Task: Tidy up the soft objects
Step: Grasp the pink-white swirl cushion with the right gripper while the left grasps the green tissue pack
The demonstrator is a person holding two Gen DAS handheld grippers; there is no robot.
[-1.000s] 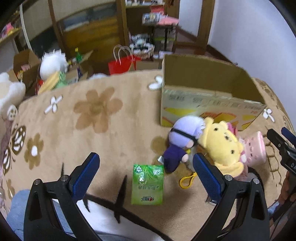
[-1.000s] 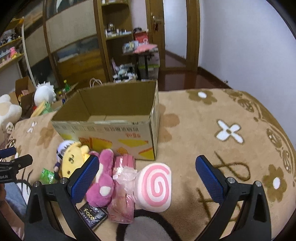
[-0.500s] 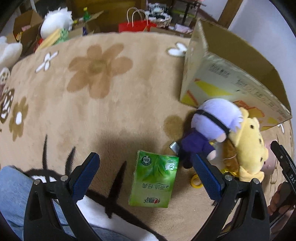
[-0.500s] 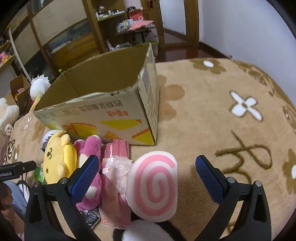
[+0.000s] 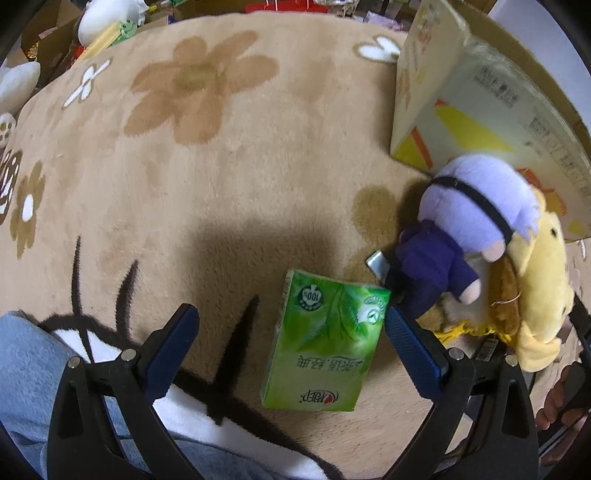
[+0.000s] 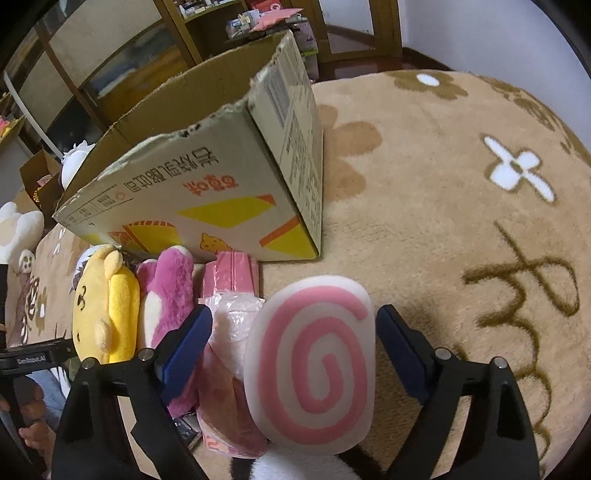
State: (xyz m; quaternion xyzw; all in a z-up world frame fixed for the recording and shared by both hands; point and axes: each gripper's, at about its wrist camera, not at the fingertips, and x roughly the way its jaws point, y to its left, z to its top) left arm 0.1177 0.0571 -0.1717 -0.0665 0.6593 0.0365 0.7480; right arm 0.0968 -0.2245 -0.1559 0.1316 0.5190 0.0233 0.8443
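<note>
My left gripper (image 5: 288, 334) is open just above a green tissue pack (image 5: 325, 341) that lies flat on the tan carpet, its right finger beside the pack's right edge. A purple-haired doll (image 5: 461, 236) and a yellow plush (image 5: 535, 288) lie to the right. My right gripper (image 6: 293, 341) is open, with a white cushion with a pink spiral (image 6: 314, 365) between its fingers. A yellow plush (image 6: 105, 302), a magenta plush (image 6: 166, 295) and pink wrapped packs (image 6: 229, 332) lie left of it.
An open cardboard box (image 6: 207, 170) stands behind the toys; it also shows in the left wrist view (image 5: 480, 110). Plush toys and boxes (image 5: 103, 22) sit past the carpet's far edge. A jeans-clad leg (image 5: 33, 369) is at the lower left.
Both grippers have moved down and forward. The left one closed in on the green tissue pack. The right one closed in on the spiral cushion, which now sits between its fingers.
</note>
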